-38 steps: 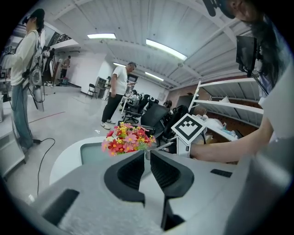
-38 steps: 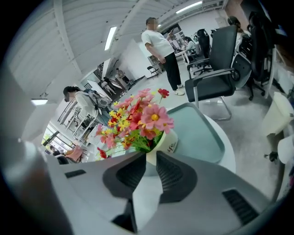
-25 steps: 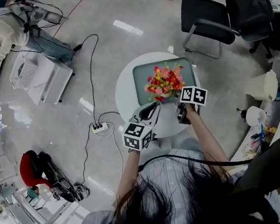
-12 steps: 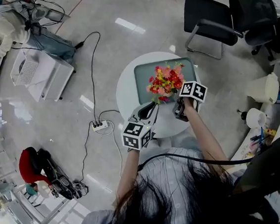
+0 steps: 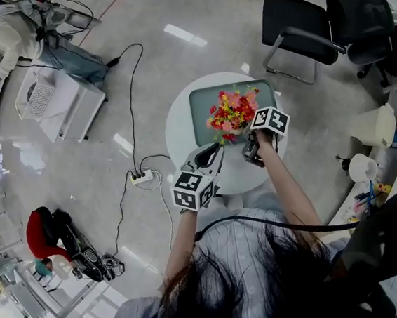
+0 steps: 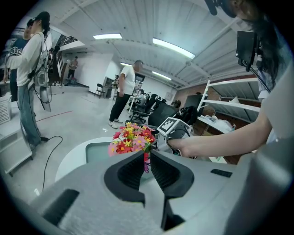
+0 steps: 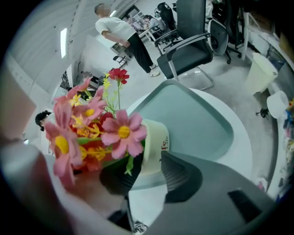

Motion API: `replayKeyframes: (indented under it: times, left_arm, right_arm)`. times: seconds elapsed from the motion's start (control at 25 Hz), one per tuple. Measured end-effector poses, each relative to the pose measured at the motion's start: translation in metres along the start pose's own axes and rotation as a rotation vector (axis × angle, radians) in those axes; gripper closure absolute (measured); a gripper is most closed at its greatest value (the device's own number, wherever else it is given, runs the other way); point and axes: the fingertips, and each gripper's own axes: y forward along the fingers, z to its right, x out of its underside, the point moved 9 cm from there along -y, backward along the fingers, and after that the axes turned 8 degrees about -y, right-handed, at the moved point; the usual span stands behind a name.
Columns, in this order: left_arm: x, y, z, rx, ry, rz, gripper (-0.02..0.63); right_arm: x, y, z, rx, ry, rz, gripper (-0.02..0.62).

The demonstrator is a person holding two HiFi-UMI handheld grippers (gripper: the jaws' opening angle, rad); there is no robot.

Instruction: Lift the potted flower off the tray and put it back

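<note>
The potted flower (image 5: 230, 112), red, pink and yellow blooms in a white pot (image 7: 154, 145), hangs a little above the grey-green tray (image 5: 203, 105) (image 7: 197, 119). My right gripper (image 5: 243, 141) (image 7: 147, 173) is shut on the pot, one jaw on each side of it. The tray lies on a round white table (image 5: 178, 132). My left gripper (image 5: 215, 153) (image 6: 147, 161) hovers over the table's near edge, just left of the right one. Its jaws are shut with nothing between them. From the left gripper view, the flowers (image 6: 131, 137) and the right gripper (image 6: 173, 133) show just beyond the jaws.
Black office chairs (image 5: 296, 17) stand beyond the table. A white cabinet (image 5: 55, 106) and a power strip (image 5: 143, 180) with cables sit on the floor to the left. A white bin (image 5: 378, 122) stands to the right. People stand in the background (image 6: 121, 94).
My right gripper has moved away from me and upward with the potted flower in it. The left gripper has hardly moved.
</note>
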Motion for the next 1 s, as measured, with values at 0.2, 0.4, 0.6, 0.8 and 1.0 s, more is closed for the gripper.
replayKeyframes:
  times: [0.2, 0.4, 0.6, 0.8, 1.0]
  left_arm:
    - [-0.002, 0.002, -0.004, -0.005, -0.007, 0.002, 0.561]
    - [-0.001, -0.002, -0.004, -0.008, -0.011, 0.011, 0.561]
    - [0.001, 0.0, -0.003, -0.006, -0.015, 0.003, 0.561]
    - [0.001, 0.003, -0.005, -0.003, -0.016, -0.002, 0.56]
    - [0.0, 0.0, -0.007, -0.016, -0.022, 0.001, 0.561]
  right_arm:
    - [-0.003, 0.01, -0.002, -0.015, 0.015, 0.003, 0.488]
    - [-0.003, 0.01, -0.004, 0.003, -0.023, -0.026, 0.479]
    - [-0.008, 0.009, -0.017, 0.095, -0.139, -0.048, 0.48]
    - [-0.009, 0.016, -0.034, 0.137, -0.203, -0.069, 0.48]
    - [-0.011, 0.018, -0.043, 0.152, -0.273, -0.098, 0.48]
